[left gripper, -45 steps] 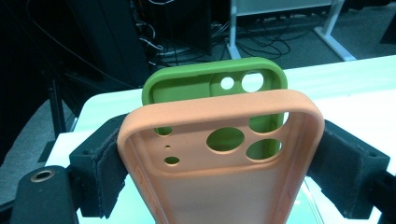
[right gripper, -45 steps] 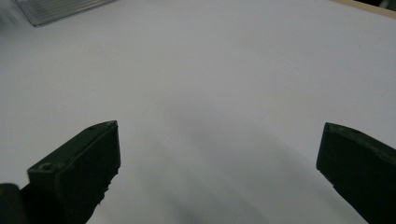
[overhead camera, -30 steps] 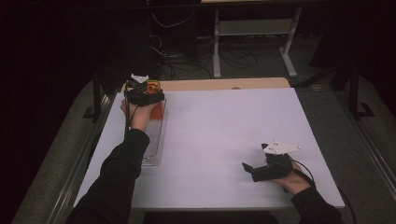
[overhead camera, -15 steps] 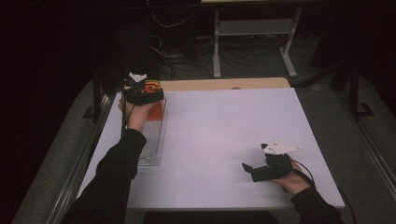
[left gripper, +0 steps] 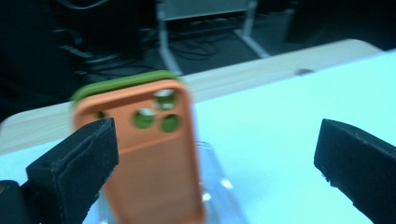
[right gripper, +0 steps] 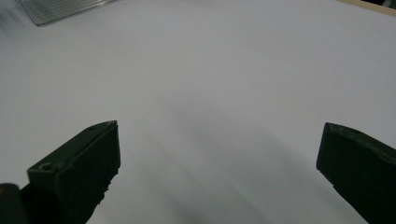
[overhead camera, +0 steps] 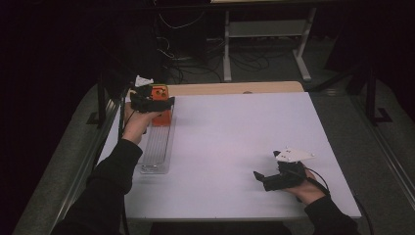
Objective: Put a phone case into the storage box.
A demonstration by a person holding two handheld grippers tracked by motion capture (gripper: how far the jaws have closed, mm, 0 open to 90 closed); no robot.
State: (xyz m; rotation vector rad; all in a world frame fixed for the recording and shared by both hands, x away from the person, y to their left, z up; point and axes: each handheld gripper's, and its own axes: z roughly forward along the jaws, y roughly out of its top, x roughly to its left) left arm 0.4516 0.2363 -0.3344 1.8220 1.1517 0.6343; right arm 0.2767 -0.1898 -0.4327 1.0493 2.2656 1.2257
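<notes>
- Dark floor, trailing cables and a pale metal stand fill the room behind the white table, which we take as our landmark; a strip of bare wood runs along its far edge.
- We see a clear ribbed tray lying lengthwise near the table's left edge, reaching from its far end towards the middle.
- At the far end of that tray stands the orange phone case, upright on its short edge.
- We note its rounded corners, its matte orange back and a cluster of three round camera holes near the upper right of that back.
- Behind it, touching or nearly so, stands a green case; we see its top rim and its colour through the orange case's holes.
- Our left gripper hovers at the table's far left corner with its jaws spread wide; the orange case sits between them, close by the left jaw, and we cannot tell whether they touch.
- Our right gripper rests near the table's near right corner, jaws spread wide over bare white surface, well apart from the tray.
</notes>
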